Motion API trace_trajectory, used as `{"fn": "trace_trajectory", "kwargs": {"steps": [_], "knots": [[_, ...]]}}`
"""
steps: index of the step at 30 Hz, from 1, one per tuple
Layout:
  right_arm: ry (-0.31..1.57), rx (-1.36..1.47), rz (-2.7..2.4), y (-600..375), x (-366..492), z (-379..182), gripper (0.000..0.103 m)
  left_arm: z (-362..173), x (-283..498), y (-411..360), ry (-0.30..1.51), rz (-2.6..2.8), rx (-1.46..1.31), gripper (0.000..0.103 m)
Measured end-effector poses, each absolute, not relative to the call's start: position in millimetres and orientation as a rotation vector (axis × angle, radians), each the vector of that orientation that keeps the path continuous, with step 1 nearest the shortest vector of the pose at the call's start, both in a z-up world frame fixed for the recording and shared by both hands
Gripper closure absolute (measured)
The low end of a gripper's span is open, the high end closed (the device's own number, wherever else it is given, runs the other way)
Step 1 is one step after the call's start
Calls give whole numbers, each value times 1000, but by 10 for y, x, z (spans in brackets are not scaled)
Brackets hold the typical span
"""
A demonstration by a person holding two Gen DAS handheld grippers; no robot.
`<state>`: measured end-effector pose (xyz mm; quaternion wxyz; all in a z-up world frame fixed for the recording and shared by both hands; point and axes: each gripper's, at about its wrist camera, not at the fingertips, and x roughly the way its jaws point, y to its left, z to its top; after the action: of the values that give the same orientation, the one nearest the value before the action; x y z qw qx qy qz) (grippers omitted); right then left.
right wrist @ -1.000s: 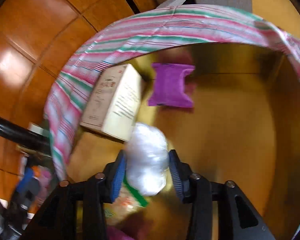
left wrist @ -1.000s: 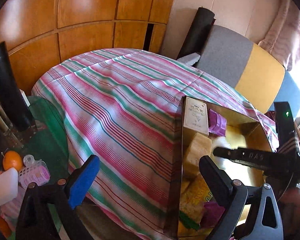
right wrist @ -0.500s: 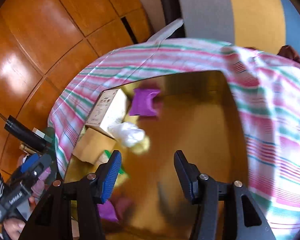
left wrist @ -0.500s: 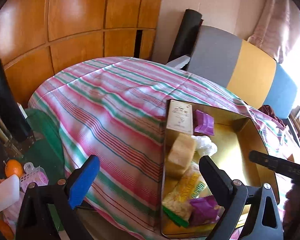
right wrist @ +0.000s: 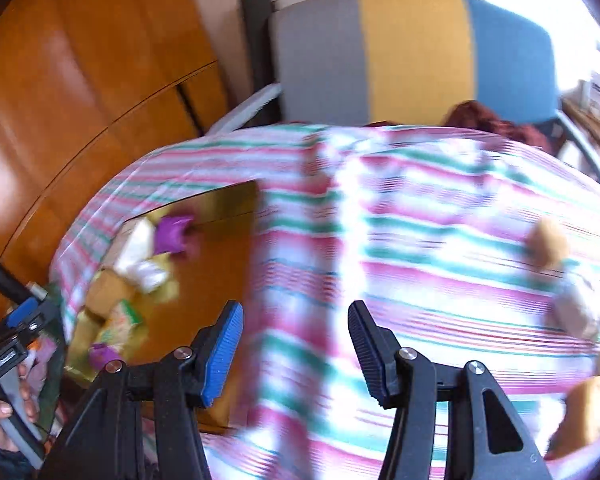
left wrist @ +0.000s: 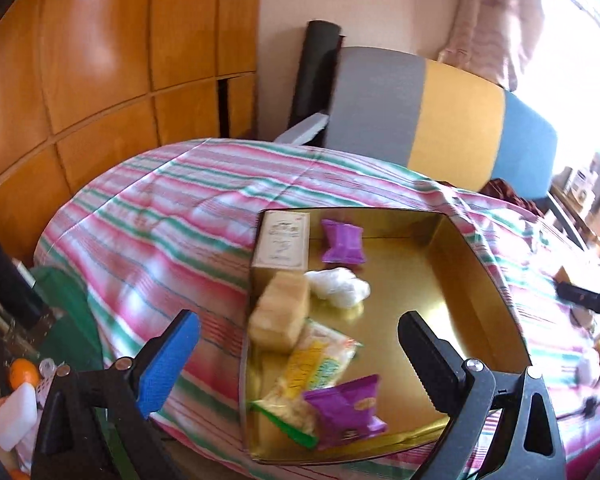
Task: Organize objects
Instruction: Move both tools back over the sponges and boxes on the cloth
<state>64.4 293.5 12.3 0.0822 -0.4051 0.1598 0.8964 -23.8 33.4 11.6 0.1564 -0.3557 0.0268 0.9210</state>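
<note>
A gold tin tray lies on the striped cloth. In it are a cream box, a tan block, a white plastic wad, two purple packets and a yellow-green snack bag. My left gripper is open and empty, above the tray's near left side. My right gripper is open and empty over the cloth, right of the tray. Tan items lie on the cloth at far right, blurred.
A grey, yellow and blue chair back stands behind the table, with wood panelling to the left. Clutter with an orange and a white block sits low left. The other gripper's tip shows at right.
My right gripper let go of the white plastic wad in the tray, opened, and swung right over the cloth. My left gripper drew back, showing the whole tray.
</note>
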Motion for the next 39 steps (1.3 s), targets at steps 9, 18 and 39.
{"fn": "trace_trajectory", "kwargs": {"steps": [9, 18, 39], "knots": [[517, -1034, 2422, 4068, 1371, 269, 48, 251, -100, 935, 186, 2523, -950, 3], [865, -610, 1942, 5269, 2572, 118, 48, 323, -41, 1644, 178, 2325, -1003, 3], [1220, -590, 1923, 5458, 2776, -159, 48, 45, 240, 4099, 573, 1885, -942, 4]]}}
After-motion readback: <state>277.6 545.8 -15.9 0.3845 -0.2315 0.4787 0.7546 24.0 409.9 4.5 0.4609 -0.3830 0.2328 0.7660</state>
